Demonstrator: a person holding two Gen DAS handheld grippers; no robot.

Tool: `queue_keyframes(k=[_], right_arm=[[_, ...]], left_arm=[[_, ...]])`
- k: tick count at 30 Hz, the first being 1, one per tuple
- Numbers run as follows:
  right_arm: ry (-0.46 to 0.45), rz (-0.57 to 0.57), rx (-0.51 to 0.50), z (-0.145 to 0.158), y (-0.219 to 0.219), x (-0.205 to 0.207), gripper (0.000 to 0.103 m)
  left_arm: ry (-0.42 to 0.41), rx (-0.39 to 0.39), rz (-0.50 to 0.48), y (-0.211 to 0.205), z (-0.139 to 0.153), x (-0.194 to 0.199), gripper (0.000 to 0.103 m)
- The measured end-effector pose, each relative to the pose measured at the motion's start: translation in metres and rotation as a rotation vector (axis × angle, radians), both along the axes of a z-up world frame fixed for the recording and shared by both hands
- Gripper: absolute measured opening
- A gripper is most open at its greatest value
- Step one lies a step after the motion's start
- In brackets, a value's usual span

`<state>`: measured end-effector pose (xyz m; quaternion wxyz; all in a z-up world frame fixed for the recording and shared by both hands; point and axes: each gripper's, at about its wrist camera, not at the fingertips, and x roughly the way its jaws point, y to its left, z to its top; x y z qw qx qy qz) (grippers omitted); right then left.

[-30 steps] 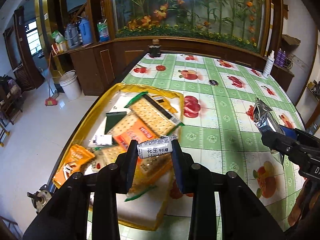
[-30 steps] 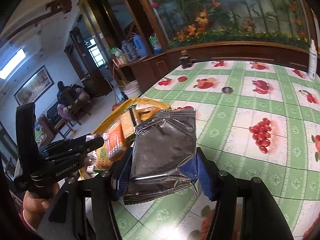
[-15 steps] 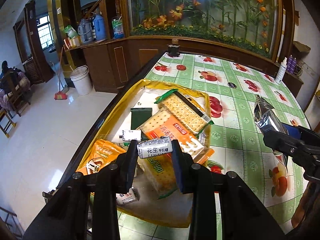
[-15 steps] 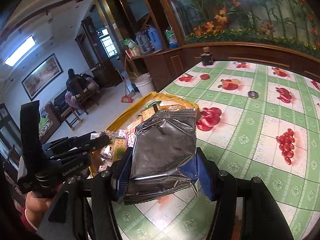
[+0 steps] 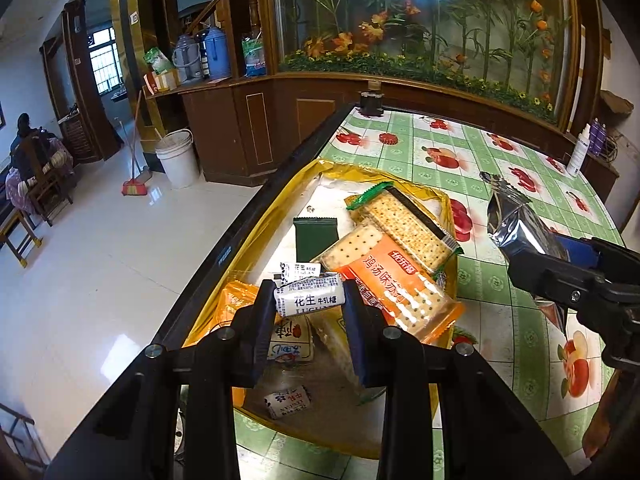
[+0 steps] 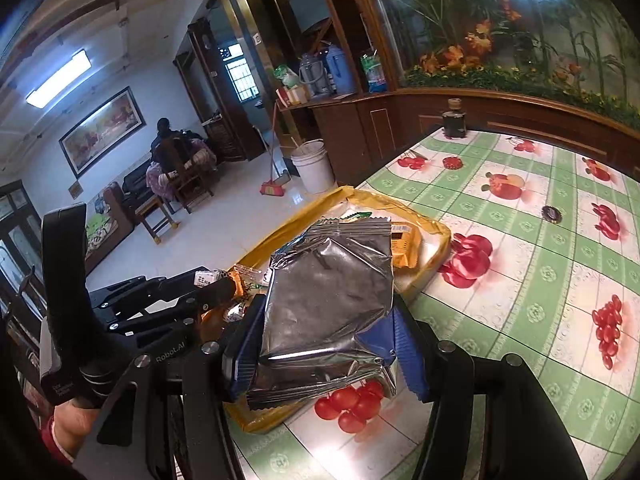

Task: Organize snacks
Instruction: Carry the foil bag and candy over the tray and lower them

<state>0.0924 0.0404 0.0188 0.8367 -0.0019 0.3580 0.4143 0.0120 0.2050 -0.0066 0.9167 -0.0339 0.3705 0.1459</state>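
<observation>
We carry two snacks over the yellow tray [image 5: 304,176] on the table [image 5: 516,184]. Left tongs [image 5: 309,304] clamp a small candy roll [image 5: 309,299], label "花生牛轧糖". Right tongs [image 6: 320,340] clamp a silver foil pack [image 6: 328,292], no print visible. Next, we judge: lower and release each inside the tray. Orange cracker pack [image 5: 394,280] reads "鸡汤味".

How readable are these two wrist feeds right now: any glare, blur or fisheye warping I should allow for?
Left wrist view: sharp; print on the white candy in the left gripper reads clearly; glare patches on the floor; table edge bows from fisheye. Right wrist view: the silver packet in the right gripper throws bright reflections and hides much of the yellow tray; corners are dark.
</observation>
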Motion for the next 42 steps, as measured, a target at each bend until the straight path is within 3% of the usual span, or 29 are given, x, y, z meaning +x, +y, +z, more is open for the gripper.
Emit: queue_keyframes(k=[42], right_arm=[[0.074, 0.036, -0.015, -0.035, 0.047, 0.076, 0.060]], left_arm=[[0.101, -0.042, 0.017, 0.016, -0.035, 0.046, 0.031]])
